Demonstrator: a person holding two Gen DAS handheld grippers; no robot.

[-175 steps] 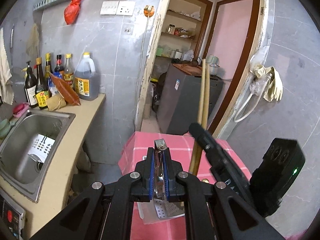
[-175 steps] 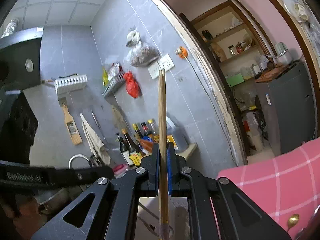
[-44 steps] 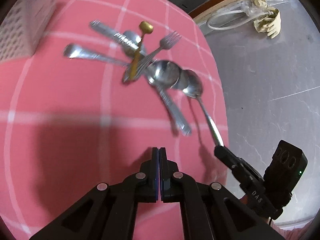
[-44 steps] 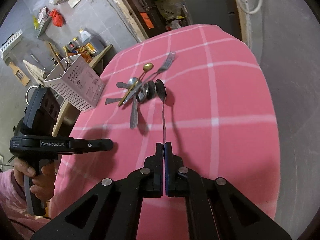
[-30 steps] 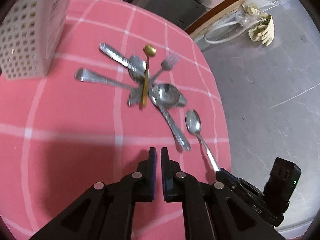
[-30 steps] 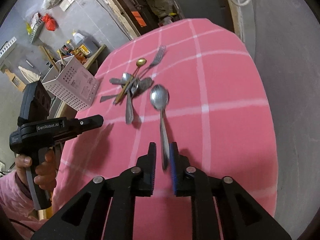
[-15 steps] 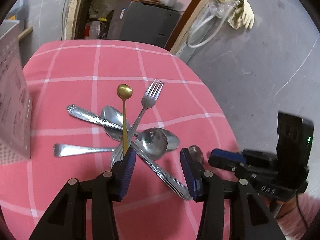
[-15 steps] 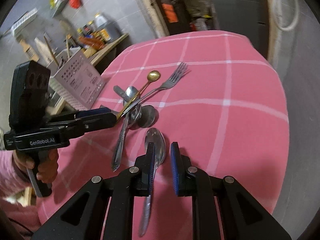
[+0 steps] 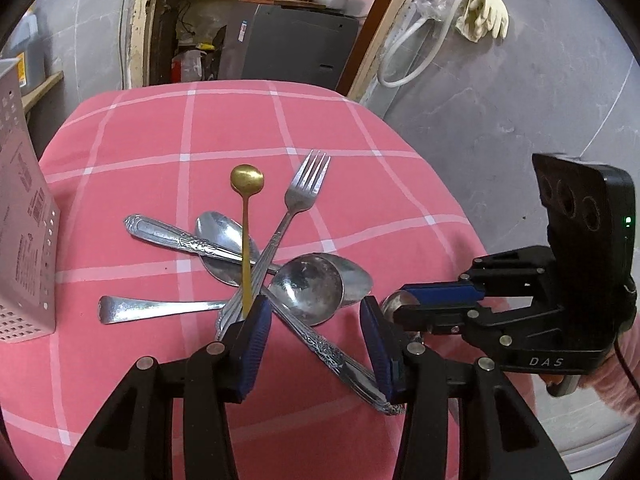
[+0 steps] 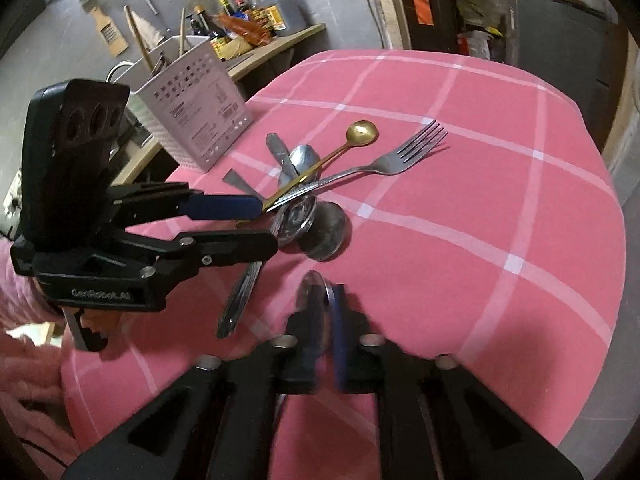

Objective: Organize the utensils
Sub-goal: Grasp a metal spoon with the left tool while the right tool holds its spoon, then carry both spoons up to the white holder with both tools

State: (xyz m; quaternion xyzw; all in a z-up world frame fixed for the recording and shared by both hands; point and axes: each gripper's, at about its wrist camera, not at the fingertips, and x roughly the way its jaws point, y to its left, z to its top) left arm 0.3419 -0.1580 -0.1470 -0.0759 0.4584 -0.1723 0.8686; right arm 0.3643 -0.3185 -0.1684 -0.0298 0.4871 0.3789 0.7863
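A pile of steel spoons (image 9: 306,284), a fork (image 9: 305,188) and a gold spoon (image 9: 247,178) lies on the pink checked tablecloth (image 9: 224,128). My left gripper (image 9: 316,336) is open just above the pile. An ornate spoon handle (image 9: 332,356) runs between its pads without touching them, and the gold spoon's handle ends at the left pad. My right gripper (image 10: 326,312) is shut on a single steel spoon (image 10: 316,292), apart from the pile, gripping it near the bowl. In the left wrist view that bowl (image 9: 394,304) pokes out past the right gripper (image 9: 408,305).
A white perforated utensil basket (image 10: 192,120) with chopsticks in it stands at the table's far left corner. Behind it is a counter with bottles (image 10: 248,16). A pink-sleeved hand (image 10: 36,360) holds the left gripper (image 10: 266,224). The table's right edge drops to grey floor (image 9: 520,128).
My left jaws have gone from nearly shut to open and moved in over the pile. My right gripper slid forward along the lone spoon and closed on it near the bowl.
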